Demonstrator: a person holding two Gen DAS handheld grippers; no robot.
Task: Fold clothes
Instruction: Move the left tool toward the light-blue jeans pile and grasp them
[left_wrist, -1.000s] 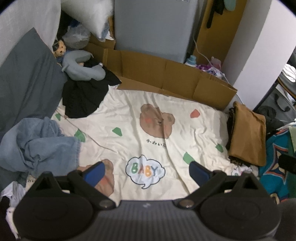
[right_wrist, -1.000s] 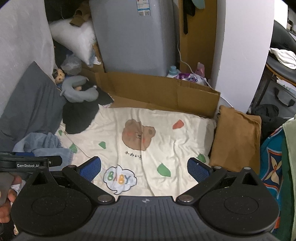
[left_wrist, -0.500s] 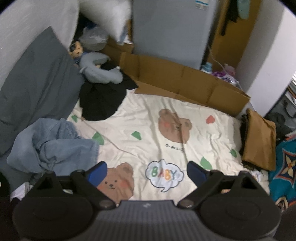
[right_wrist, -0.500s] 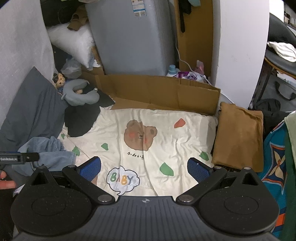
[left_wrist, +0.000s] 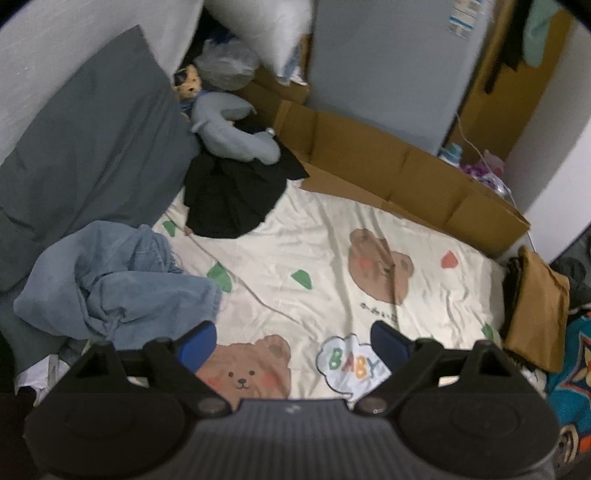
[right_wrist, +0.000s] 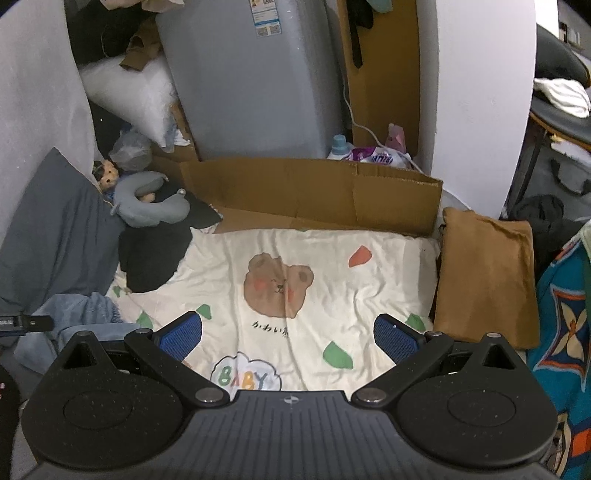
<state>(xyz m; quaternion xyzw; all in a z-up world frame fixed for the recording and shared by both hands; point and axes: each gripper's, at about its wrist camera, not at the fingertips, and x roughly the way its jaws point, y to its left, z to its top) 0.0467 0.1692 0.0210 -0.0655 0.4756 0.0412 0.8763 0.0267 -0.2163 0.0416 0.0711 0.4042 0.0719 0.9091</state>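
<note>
Left gripper (left_wrist: 291, 341) jaws wide, empty, angled toward crumpled denim garment (left_wrist: 114, 284) at blanket's (left_wrist: 325, 236) left edge, likely next pickup; right gripper (right_wrist: 288, 332) wide, empty, over blanket's middle.

Cluttered home bedroom: cartoon bear sheet (right_wrist: 325, 266) on a bed, grey pillow (left_wrist: 92, 147), plush toy (right_wrist: 147, 201), crumpled jeans (left_wrist: 118, 288), detergent bottle (right_wrist: 338, 146) on the floor.

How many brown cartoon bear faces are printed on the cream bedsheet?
2 in view: one brown bear face mid-sheet toward the cardboard, and one brown bear face at the near edge between the left gripper's fingers. Clothes or grippers may hide others.
</note>
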